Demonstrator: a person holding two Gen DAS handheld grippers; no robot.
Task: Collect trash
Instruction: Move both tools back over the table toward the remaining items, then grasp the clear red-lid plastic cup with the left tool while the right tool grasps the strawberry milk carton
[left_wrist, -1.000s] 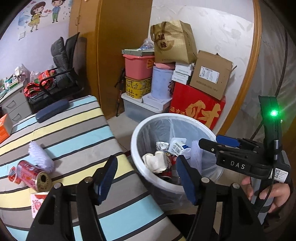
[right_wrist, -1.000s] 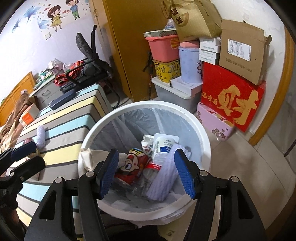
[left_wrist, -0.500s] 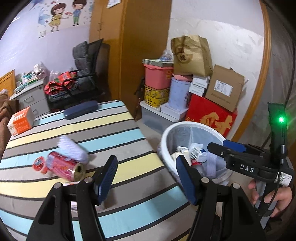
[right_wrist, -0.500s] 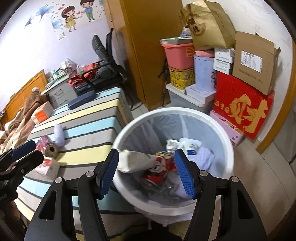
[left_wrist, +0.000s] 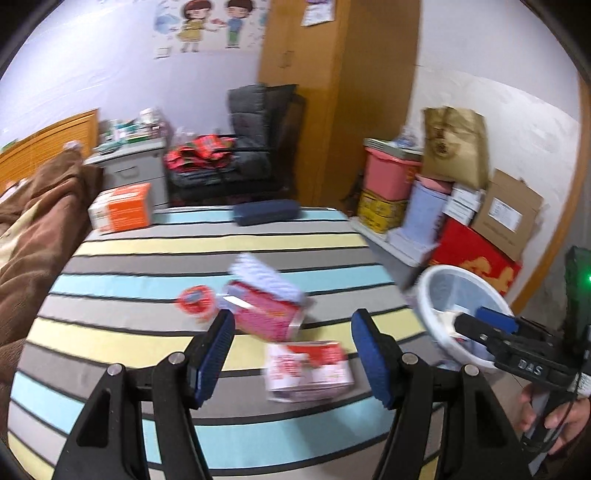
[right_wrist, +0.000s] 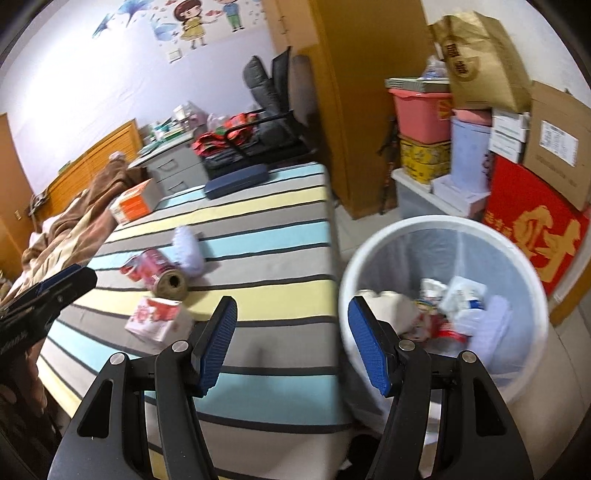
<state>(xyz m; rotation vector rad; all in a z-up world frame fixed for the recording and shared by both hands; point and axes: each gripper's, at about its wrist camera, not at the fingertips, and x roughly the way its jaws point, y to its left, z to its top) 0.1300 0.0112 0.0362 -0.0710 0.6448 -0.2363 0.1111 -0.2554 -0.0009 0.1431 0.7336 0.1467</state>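
Observation:
On the striped table (left_wrist: 147, 369) lie a red can (left_wrist: 264, 317), a white crumpled wad (left_wrist: 269, 278), a red lid (left_wrist: 195, 300) and a small red-and-white carton (left_wrist: 306, 365). My left gripper (left_wrist: 291, 352) is open and empty, just above and in front of the can and carton. The white bin (right_wrist: 443, 295) stands right of the table with trash inside. My right gripper (right_wrist: 291, 347) is open and empty over the table edge beside the bin. The can (right_wrist: 162, 277), wad (right_wrist: 188, 247) and carton (right_wrist: 157, 319) also show in the right wrist view.
An orange box (left_wrist: 122, 212) and a dark blue case (left_wrist: 266, 212) lie at the table's far edge. A brown blanket (left_wrist: 33, 229) is at the left. Stacked boxes and a red box (right_wrist: 532, 229) stand behind the bin. A chair (left_wrist: 255, 136) stands behind the table.
Both grippers have swung left, away from the bin toward the table. The can, wad and carton now sit centred before my left gripper. Both stay open.

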